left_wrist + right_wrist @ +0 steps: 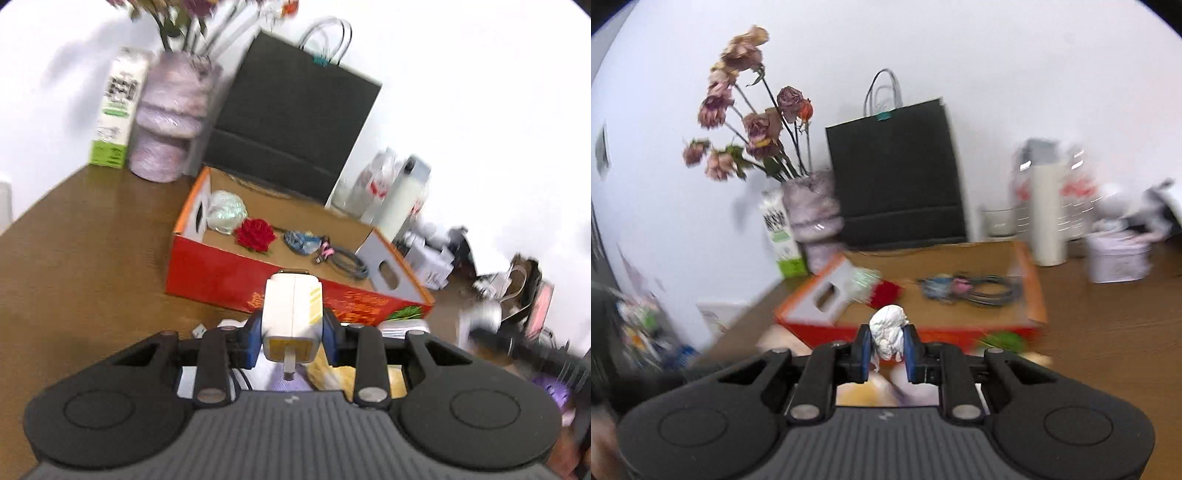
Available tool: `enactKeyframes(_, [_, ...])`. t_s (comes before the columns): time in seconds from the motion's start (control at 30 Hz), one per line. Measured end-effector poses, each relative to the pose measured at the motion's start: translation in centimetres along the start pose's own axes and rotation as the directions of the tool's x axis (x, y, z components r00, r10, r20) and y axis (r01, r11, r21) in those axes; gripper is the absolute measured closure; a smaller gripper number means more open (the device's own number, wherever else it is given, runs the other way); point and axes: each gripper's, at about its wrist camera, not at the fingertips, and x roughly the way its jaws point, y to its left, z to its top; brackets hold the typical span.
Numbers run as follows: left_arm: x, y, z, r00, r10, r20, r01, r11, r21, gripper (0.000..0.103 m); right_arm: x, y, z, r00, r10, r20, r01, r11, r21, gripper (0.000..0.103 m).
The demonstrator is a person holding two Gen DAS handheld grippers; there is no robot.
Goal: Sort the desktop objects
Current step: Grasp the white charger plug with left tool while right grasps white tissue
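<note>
My left gripper [293, 334] is shut on a white power adapter [291, 314], its prongs pointing back at the camera, held just in front of the red cardboard box [221, 275]. My right gripper [886, 349] is shut on a crumpled white paper ball [888, 332], also raised in front of the box [1032, 295]. Inside the box lie a clear crumpled wrapper [226, 211], a red fabric rose [255, 233], a small blue item [301, 242] and a coiled grey cable [349, 263].
Behind the box stand a black paper bag [295, 110], a lilac vase [170, 118] of dried flowers and a green-and-white carton [116, 107]. Bottles and clutter [402, 192] crowd the right side. A white tin [1117, 258] sits right of the box on the brown desk [81, 240].
</note>
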Motion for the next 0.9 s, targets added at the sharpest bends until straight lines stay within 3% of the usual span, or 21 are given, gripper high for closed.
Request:
enactKeyframes(0.07, [-2.4,-1.0,-1.7,0.998,-0.069,0.005,0.069,0.997,0.017,0.071,-2.7,-0.6,-2.2,0.998,-0.053,-0.018,0.052,0.996,-0.066,0.086])
enactKeyframes(0.13, [-3.9,-1.3,-4.0,0.991,-0.126,-0.054,0.124,0.992,-0.033,0.071,-4.7,-1.2,-5.0,0.994,-0.091,-0.057,0.084,0.99,-0.109,0.086])
enactKeyframes(0.2, [-4.9,-1.7,-6.4,0.986,-0.124,-0.108,0.117,0.991,-0.069,0.071,-5.6,-1.7,-7.3,0.99,-0.103,-0.095,0.094,0.991,-0.098,0.086])
enactKeyframes(0.33, [-6.5,-3.2,-10.9,0.982,-0.056,-0.182,0.045,0.997,-0.064,0.071,-7.1,-1.2,-11.0,0.988,-0.077,-0.136,0.067,0.995,-0.078,0.086])
enactKeyframes(0.47, [-6.6,-3.4,-13.0,0.954,-0.152,-0.258,0.124,0.985,-0.121,0.071,-8.6,0.4,-13.0,0.986,-0.076,-0.151,0.055,0.988,-0.143,0.085])
enactKeyframes(0.53, [-6.5,-3.5,-13.7,0.953,-0.153,-0.262,0.122,0.984,-0.13,0.07,-9.3,0.7,-13.6,0.985,-0.069,-0.156,0.046,0.988,-0.149,0.085])
enactKeyframes(0.57, [-6.4,-3.5,-13.7,0.956,-0.139,-0.258,0.109,0.986,-0.127,0.067,-9.5,0.7,-13.8,0.985,-0.069,-0.158,0.046,0.989,-0.143,0.085])
enactKeyframes(0.63, [-6.5,-3.5,-13.4,0.971,-0.04,-0.236,0.016,0.995,-0.101,0.042,-9.4,0.6,-13.9,0.983,-0.073,-0.167,0.051,0.99,-0.132,0.085])
enactKeyframes(0.73, [-7.5,-3.9,-12.6,0.984,0.088,-0.153,-0.088,0.996,0.003,0.031,-8.8,0.2,-13.7,0.981,-0.089,-0.174,0.068,0.99,-0.12,0.085])
enactKeyframes(0.8, [-8.1,-4.4,-12.4,0.986,0.114,-0.119,-0.109,0.993,0.051,0.026,-8.6,0.1,-13.5,0.982,-0.088,-0.169,0.069,0.991,-0.116,0.085])
enactKeyframes(0.9, [-8.0,-6.4,-12.5,0.989,0.089,-0.115,-0.072,0.988,0.14,0.018,-8.3,0.3,-13.4,0.983,-0.078,-0.166,0.06,0.992,-0.113,0.085])
